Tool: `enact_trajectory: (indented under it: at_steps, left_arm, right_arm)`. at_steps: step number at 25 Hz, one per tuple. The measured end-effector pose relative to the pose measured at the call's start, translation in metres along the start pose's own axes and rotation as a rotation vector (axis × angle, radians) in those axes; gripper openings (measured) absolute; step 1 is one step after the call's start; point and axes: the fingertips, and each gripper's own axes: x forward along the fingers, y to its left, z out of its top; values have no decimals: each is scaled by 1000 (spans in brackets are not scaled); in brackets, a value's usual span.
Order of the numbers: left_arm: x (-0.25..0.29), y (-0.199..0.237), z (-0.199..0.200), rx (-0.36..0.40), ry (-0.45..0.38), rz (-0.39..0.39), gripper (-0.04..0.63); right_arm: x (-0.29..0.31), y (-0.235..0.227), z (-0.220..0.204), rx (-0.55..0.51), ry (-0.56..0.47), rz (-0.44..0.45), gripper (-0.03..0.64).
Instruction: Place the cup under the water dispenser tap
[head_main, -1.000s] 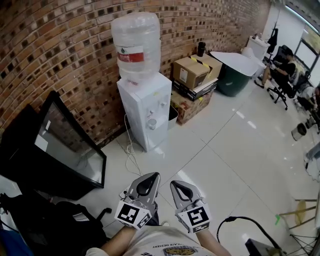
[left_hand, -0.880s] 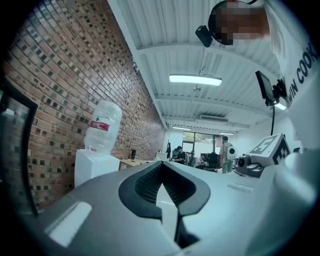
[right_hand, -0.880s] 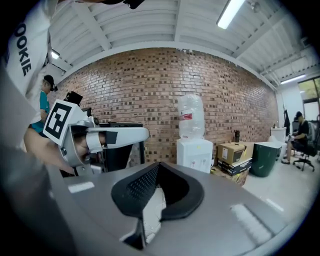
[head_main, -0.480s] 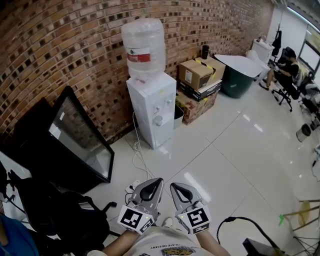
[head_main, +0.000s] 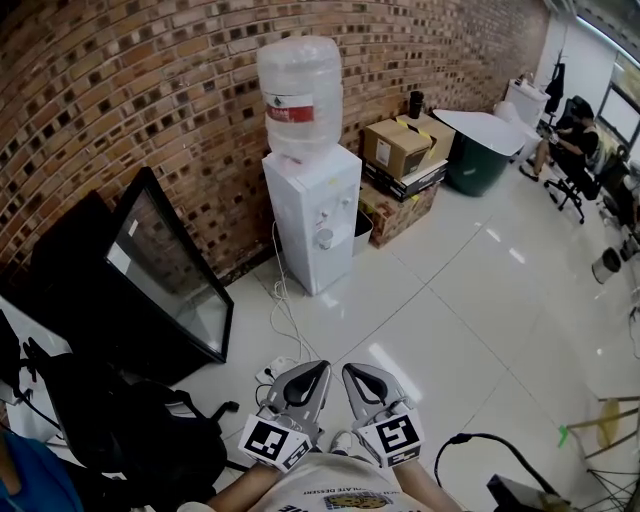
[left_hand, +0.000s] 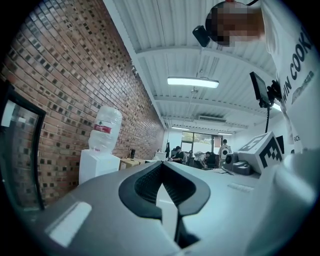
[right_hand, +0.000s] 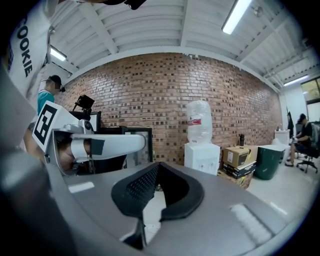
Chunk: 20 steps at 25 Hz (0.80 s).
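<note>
— Where is the cup? I'm not spotting one.

— Nor am I, not for sure. A pale round spot (head_main: 325, 238) is showing on the front of the dispenser (head_main: 312, 195), upper middle of the head view, below the bottle (head_main: 298, 95). It might be a cup, but it's too small to tell. Nothing else cup-like is showing anywhere.

— And the grippers?

— Both are sitting at the bottom centre of the head view, side by side and well apart from the dispenser. The left gripper (head_main: 312, 372) is showing its jaws closed tip to tip with nothing between them. The right gripper (head_main: 355, 374) is looking just the same, closed and empty.

— So how is a cup going to handle?

— I'm guessing it's light. If it's paper or thin plastic, the wall is going to be soft, so it's easy to dent or knock over. I'd be opening the jaws wide first, then closing gently across the middle of the wall, below the rim, and keeping it upright.
</note>
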Motion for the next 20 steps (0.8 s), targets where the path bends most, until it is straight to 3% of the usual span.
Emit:
enact_trajectory:
  at_steps: [20]
  left_arm:
    - [-5, 21, -1, -21, 9, -20, -9]
  right_arm:
    - [20, 9, 4, -6, 9, -14, 5]
